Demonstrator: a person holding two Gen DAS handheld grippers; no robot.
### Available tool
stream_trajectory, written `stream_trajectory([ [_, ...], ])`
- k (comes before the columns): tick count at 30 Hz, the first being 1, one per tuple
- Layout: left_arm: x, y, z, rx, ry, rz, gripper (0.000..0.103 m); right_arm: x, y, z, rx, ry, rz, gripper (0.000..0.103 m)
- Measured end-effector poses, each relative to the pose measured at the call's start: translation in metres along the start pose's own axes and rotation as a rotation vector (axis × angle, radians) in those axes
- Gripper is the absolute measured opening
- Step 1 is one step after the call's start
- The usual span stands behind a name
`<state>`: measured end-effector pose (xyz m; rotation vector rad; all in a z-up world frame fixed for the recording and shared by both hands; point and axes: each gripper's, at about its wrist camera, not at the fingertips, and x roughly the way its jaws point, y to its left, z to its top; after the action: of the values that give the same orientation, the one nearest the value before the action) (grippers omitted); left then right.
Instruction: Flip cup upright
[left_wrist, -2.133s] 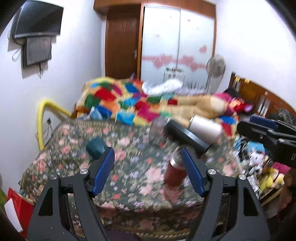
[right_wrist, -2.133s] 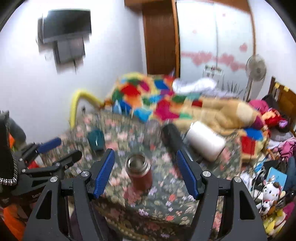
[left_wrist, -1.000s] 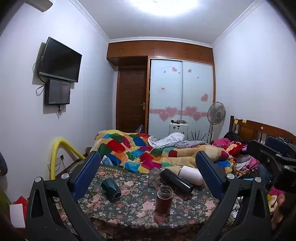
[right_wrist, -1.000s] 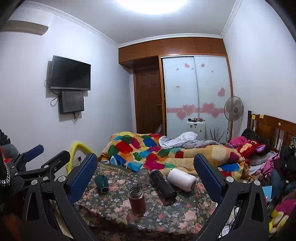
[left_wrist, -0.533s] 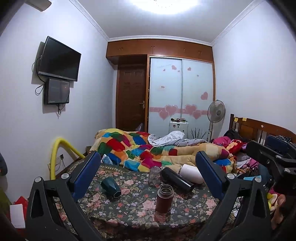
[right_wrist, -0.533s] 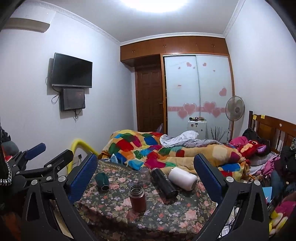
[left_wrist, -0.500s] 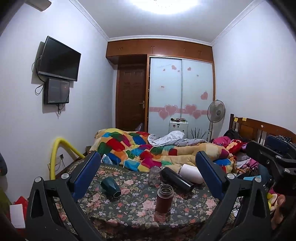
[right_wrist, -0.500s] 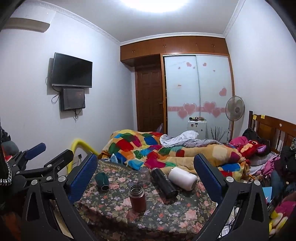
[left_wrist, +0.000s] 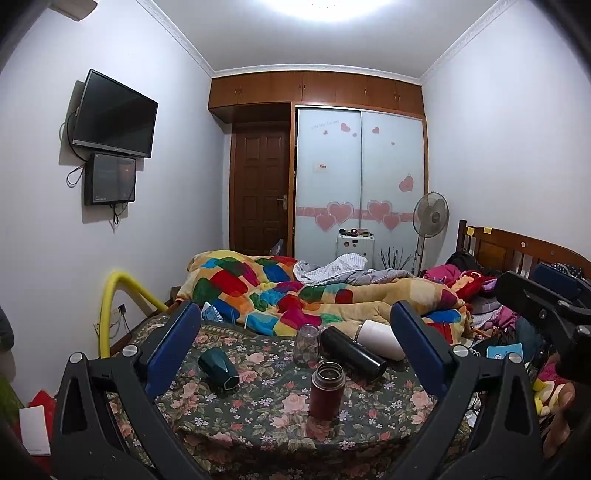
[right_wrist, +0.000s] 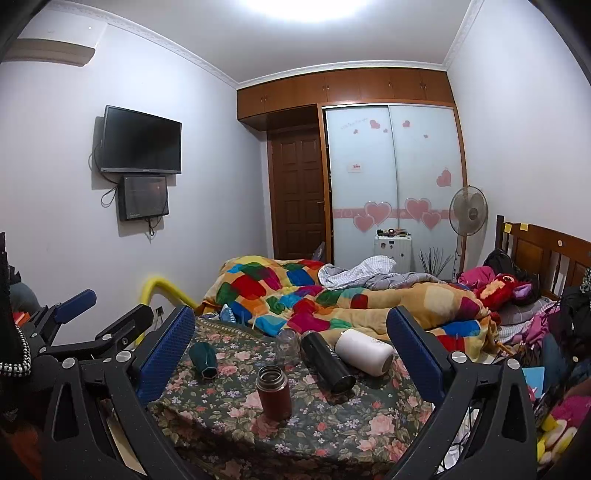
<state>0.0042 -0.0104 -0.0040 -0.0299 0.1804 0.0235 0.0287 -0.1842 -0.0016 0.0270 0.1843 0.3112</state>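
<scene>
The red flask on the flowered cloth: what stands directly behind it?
Behind the red flask stands a clear glass, with a black bottle lying beside it. The flowered cloth covers whatever is underneath.

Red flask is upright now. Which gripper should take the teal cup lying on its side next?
Probably left. The teal cup lies at the table's left side, nearer the left gripper; the right gripper sits further right. Both are open and empty.
</scene>
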Motion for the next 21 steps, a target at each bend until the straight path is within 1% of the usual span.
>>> stream_trajectory([
  [21,0.0022,-0.0024,-0.0008,0.001,0.0,-0.004,0.103,-0.0003,-0.0011,0.0006,0.002,0.003,-0.001,0.103],
])
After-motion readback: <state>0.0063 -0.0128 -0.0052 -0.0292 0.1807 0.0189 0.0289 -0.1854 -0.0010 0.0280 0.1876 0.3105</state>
